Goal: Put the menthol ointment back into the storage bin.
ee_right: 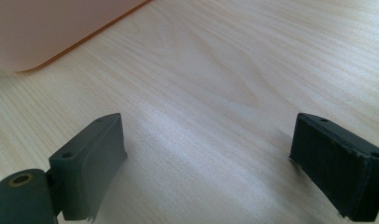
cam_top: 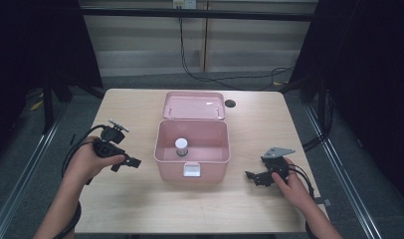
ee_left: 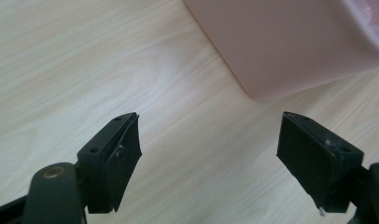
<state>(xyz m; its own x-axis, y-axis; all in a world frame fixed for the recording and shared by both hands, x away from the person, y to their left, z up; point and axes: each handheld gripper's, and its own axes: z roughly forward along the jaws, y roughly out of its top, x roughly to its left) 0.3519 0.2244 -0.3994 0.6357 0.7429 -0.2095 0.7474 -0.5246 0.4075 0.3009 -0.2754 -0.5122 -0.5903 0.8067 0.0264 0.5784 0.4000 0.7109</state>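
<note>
A bottle (cam_top: pixel 181 146) stands in the box (cam_top: pixel 192 172) mid-table (cam_top: pixel 140 209), lid (cam_top: pixel 194 105) behind it

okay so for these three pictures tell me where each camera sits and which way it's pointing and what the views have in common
High view: fixed above the person's side, looking forward and down on the wooden table; both forearms enter from below, with the left gripper and right gripper flanking the open pink box, a small white-capped bottle inside.
Left gripper view: rides the left gripper, looking down along its open jaws at tabletop and the box's corner.
Right gripper view: rides the right gripper, jaws open over tabletop, box edge top left.
Shared: all three show the box and table.
</note>
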